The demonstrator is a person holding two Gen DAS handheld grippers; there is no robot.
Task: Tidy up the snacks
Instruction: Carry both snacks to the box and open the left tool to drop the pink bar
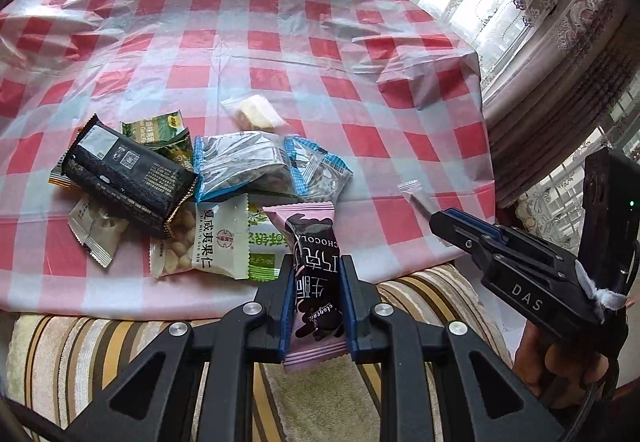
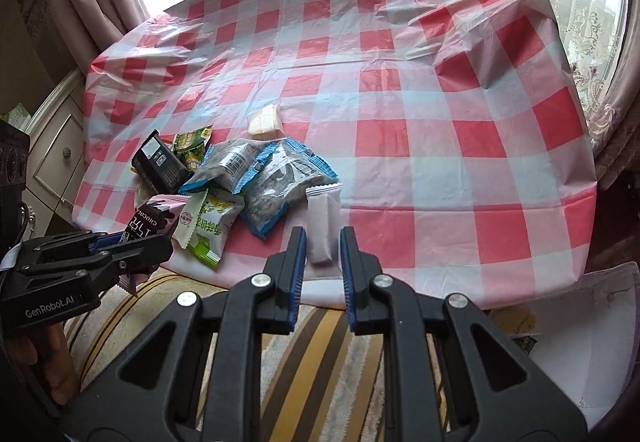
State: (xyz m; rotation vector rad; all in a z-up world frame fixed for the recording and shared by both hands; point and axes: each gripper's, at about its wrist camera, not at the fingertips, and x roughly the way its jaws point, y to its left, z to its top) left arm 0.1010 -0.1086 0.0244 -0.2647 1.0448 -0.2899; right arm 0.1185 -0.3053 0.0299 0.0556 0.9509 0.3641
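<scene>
My left gripper [image 1: 316, 266] is shut on a pink chocolate packet [image 1: 316, 282], held at the near table edge; it also shows in the right wrist view [image 2: 148, 226]. My right gripper [image 2: 323, 238] is open, its jaws on either side of a white stick packet [image 2: 323, 226] that lies on the cloth, apart from both pads. A pile of snacks lies left of it: a black packet [image 1: 124, 177], clear blue-edged seed bags [image 1: 248, 165], a white-green nut packet [image 1: 208, 242], a green packet [image 1: 156, 129]. A small clear bag with pale pieces [image 1: 256, 111] lies behind the pile.
The table wears a red-and-white checked plastic cloth [image 2: 460, 145]. A striped cushion [image 2: 312, 354] lies below the near edge. Curtains [image 1: 560, 53] and a window are to the right, a white cabinet [image 2: 56, 157] to the left.
</scene>
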